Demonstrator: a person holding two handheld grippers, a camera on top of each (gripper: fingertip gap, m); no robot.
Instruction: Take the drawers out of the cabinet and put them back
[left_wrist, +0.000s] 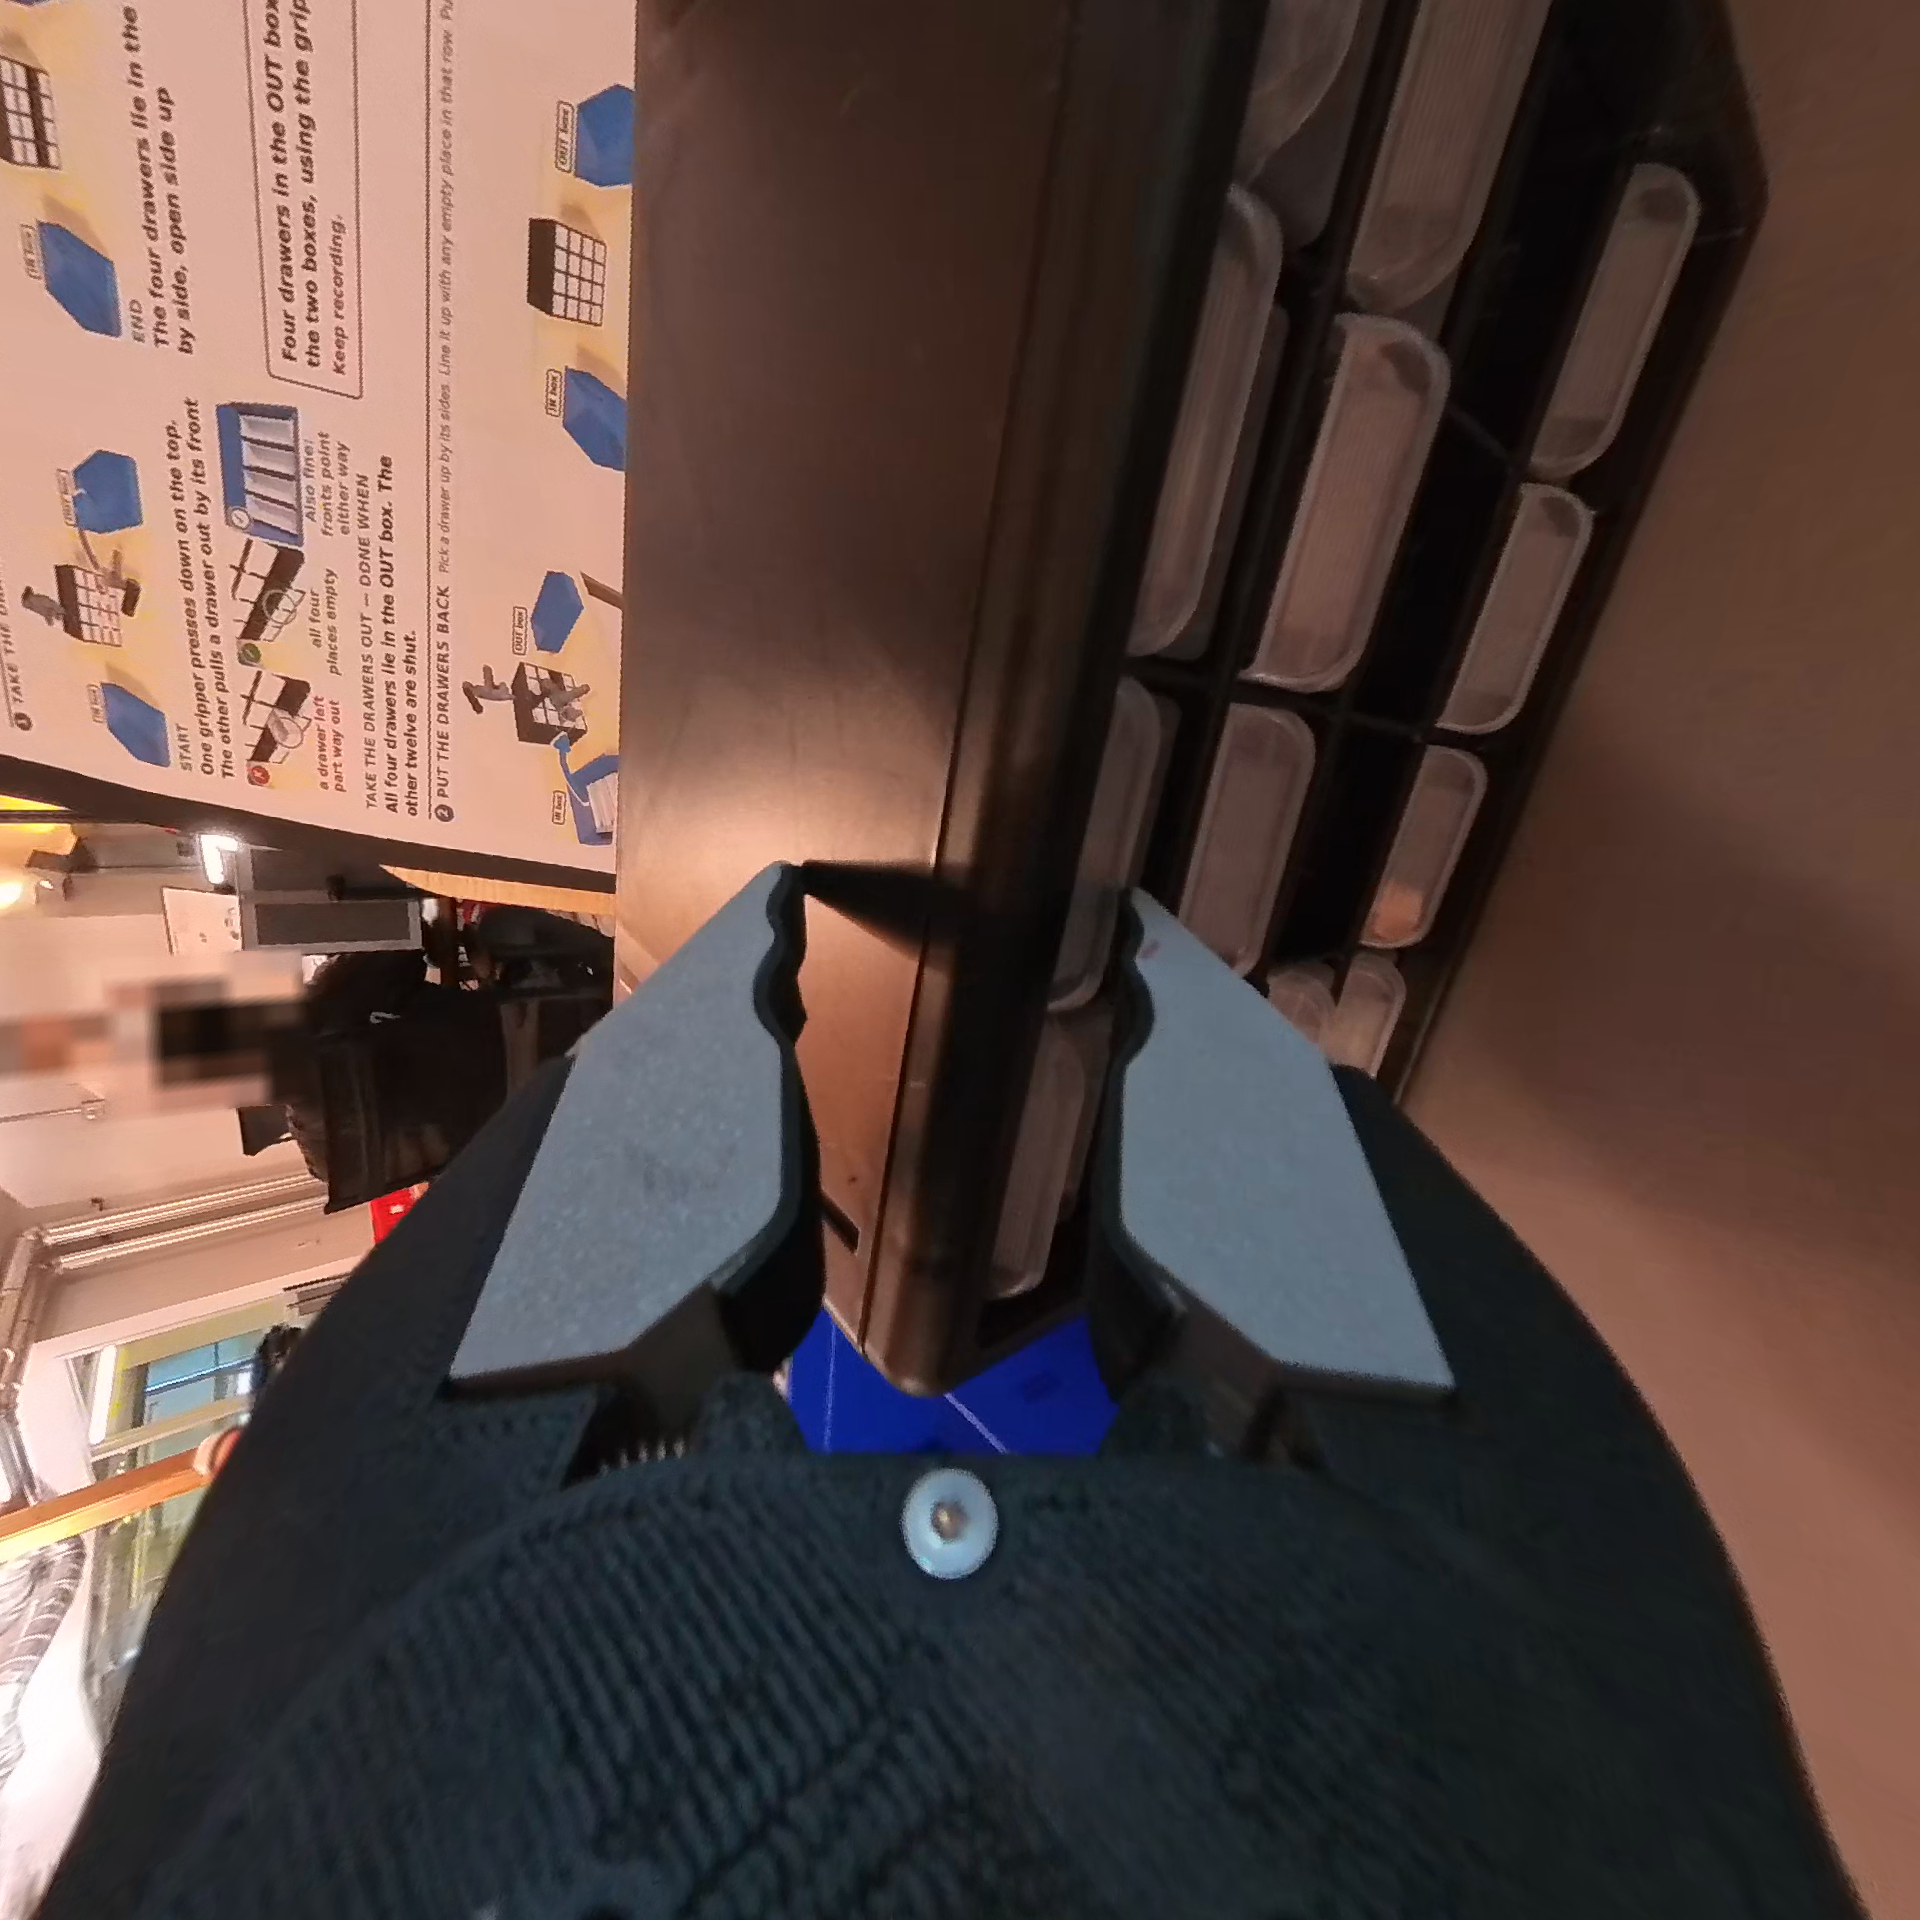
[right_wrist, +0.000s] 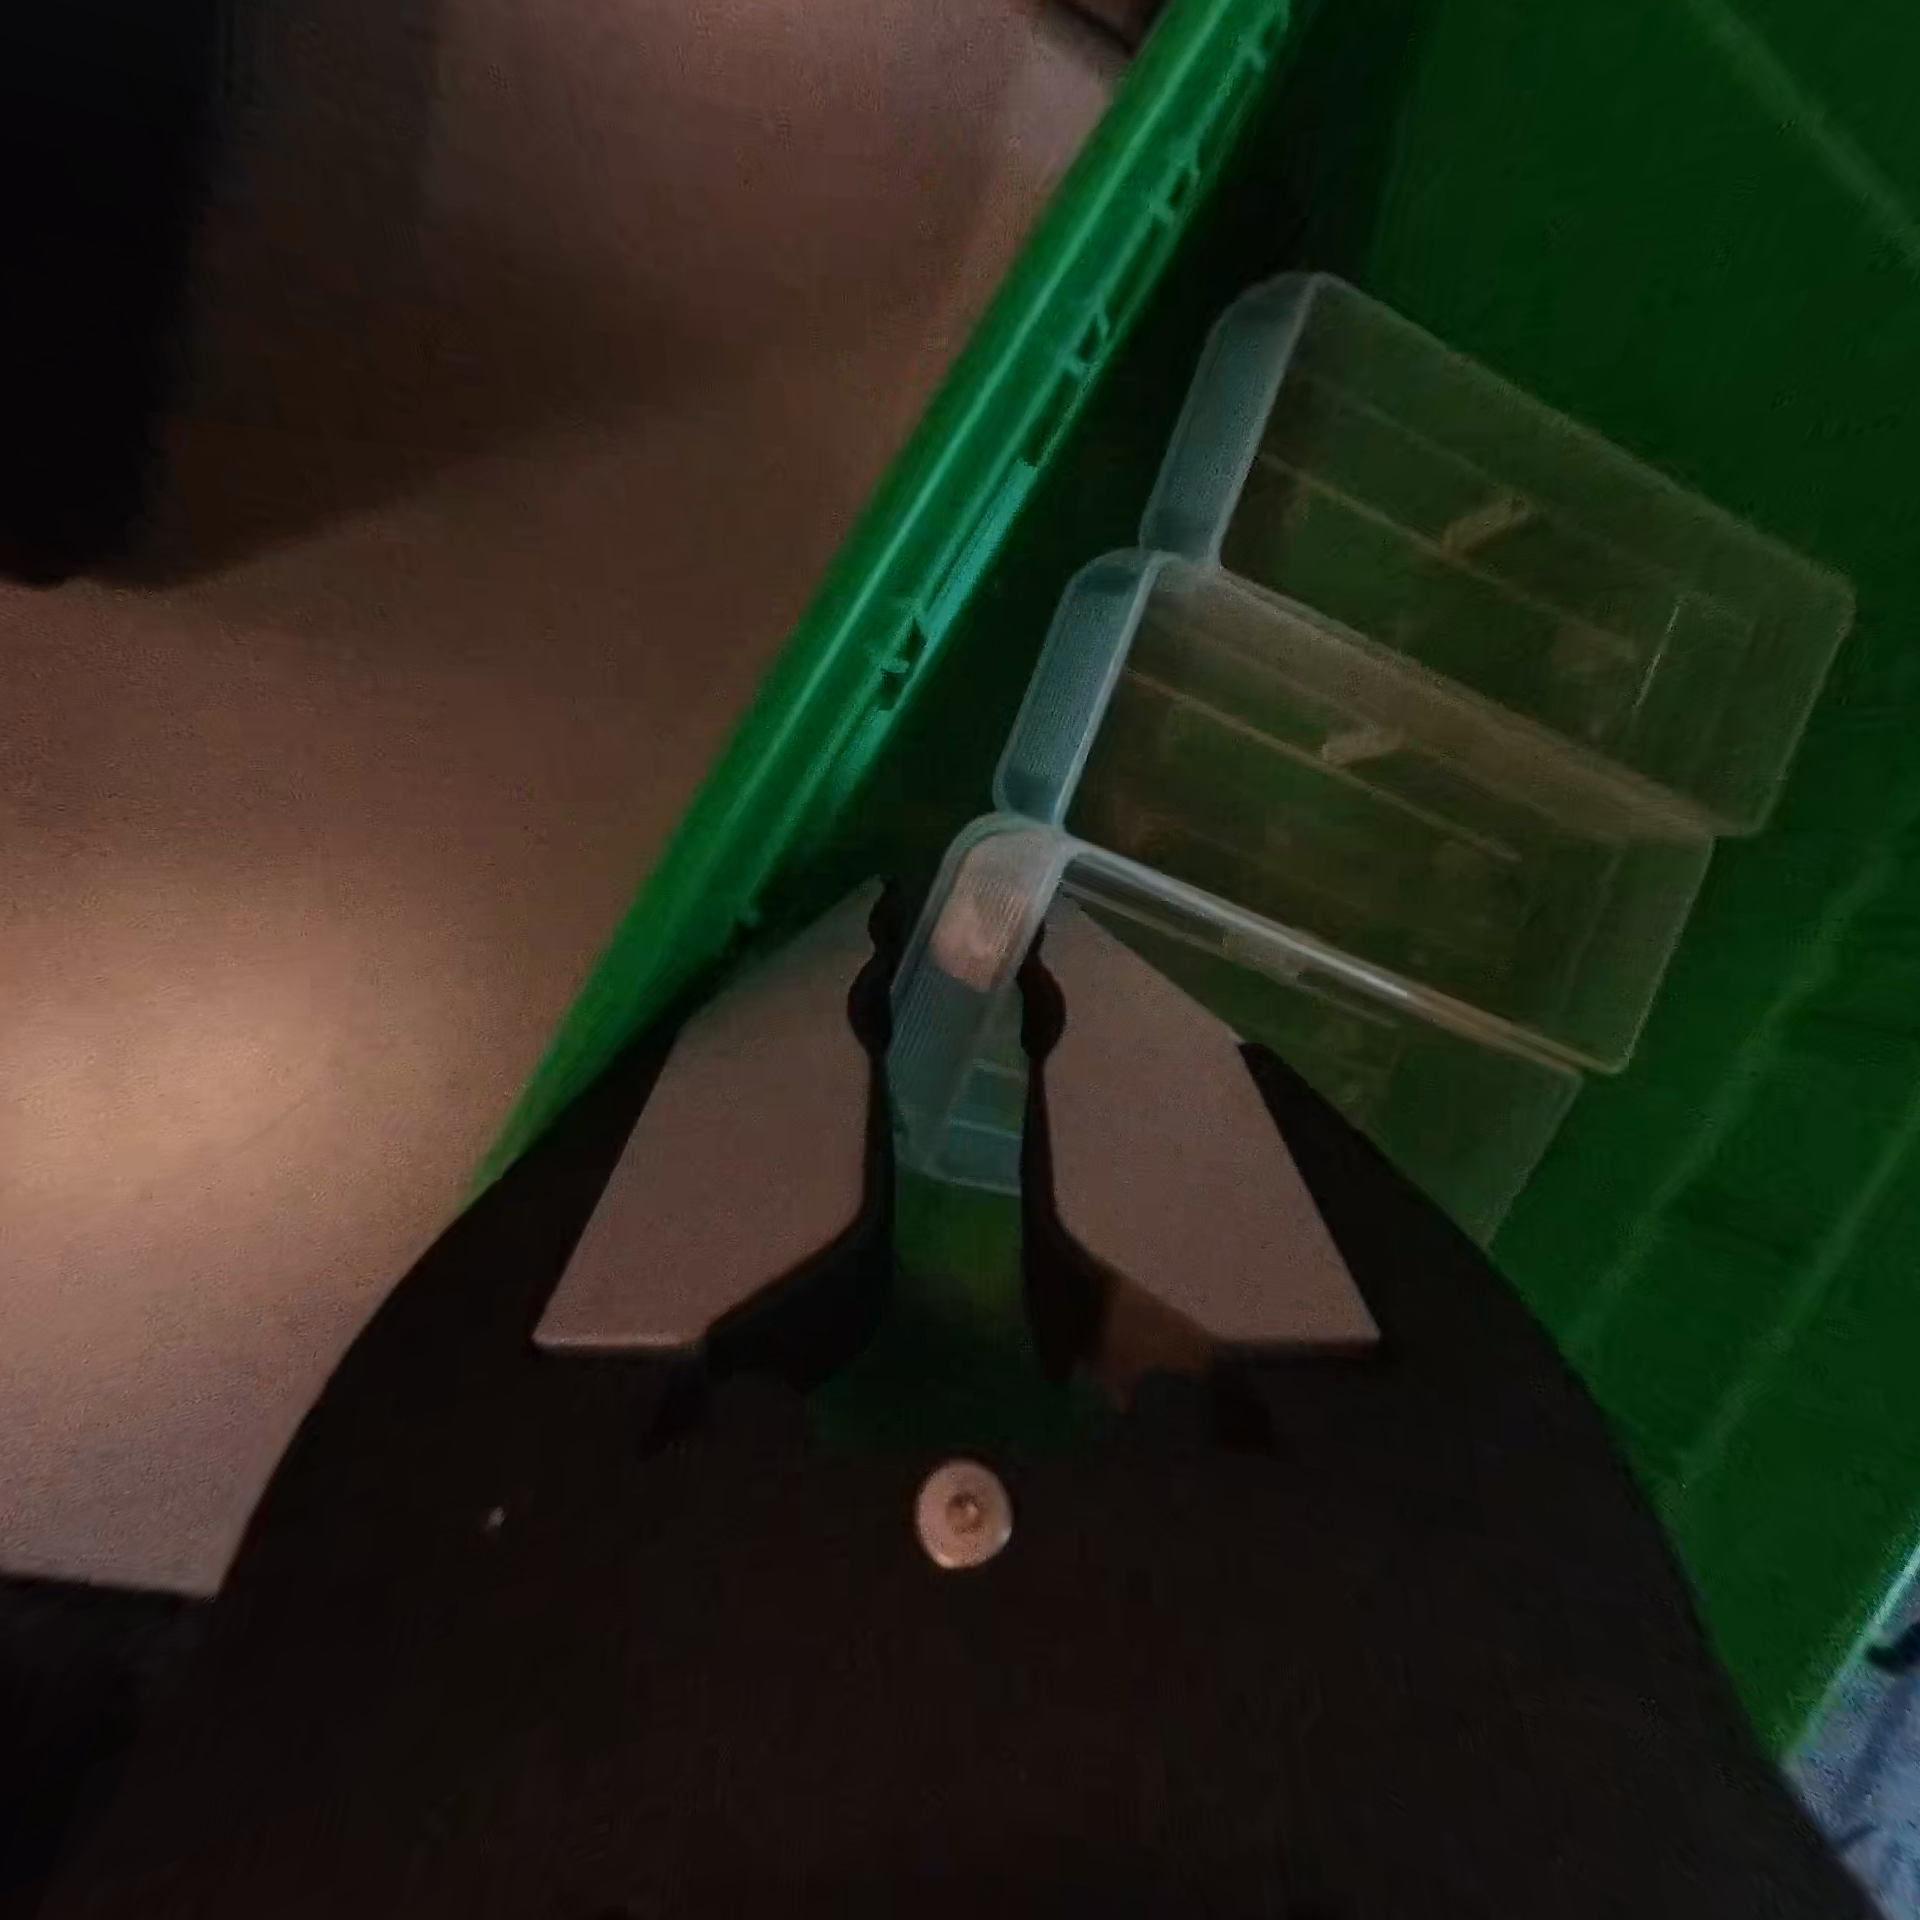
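- Cabinet (left_wrist: 831, 436): black, many small slots. In the left wrist view it appears turned sideways, with its smooth top panel filling the frame centre and its front face on the right side of the picture.
- Clear drawers (left_wrist: 1340, 499) sit in most of the cabinet's slots; several slots are dark and open.
- Left gripper (left_wrist: 961, 925): jaws spread wide, straddling the cabinet's front top edge. One finger lies over the top panel, the other over the drawer fronts. Can't tell if either pad actually touches; nothing is pinched.
- Three more clear drawers are in a green box (right_wrist: 914, 582), lying side by side in a stepped row, fronts toward the box wall.
- Right gripper (right_wrist: 961, 966): jaws narrowed onto the front lip of the nearest drawer (right_wrist: 1351, 977), one finger each side of the lip. Looks like a grasp.
- The other two drawers (right_wrist: 1455, 644) lie just beyond it, touching one another.
- Green box sits on a tan table (right_wrist: 312, 727).
- Blue box (left_wrist: 935, 1403) shows between the left fingers, below the cabinet's corner.
- Instruction poster (left_wrist: 312, 416) stands behind the cabinet; room background beyond, with a mosaic patch.
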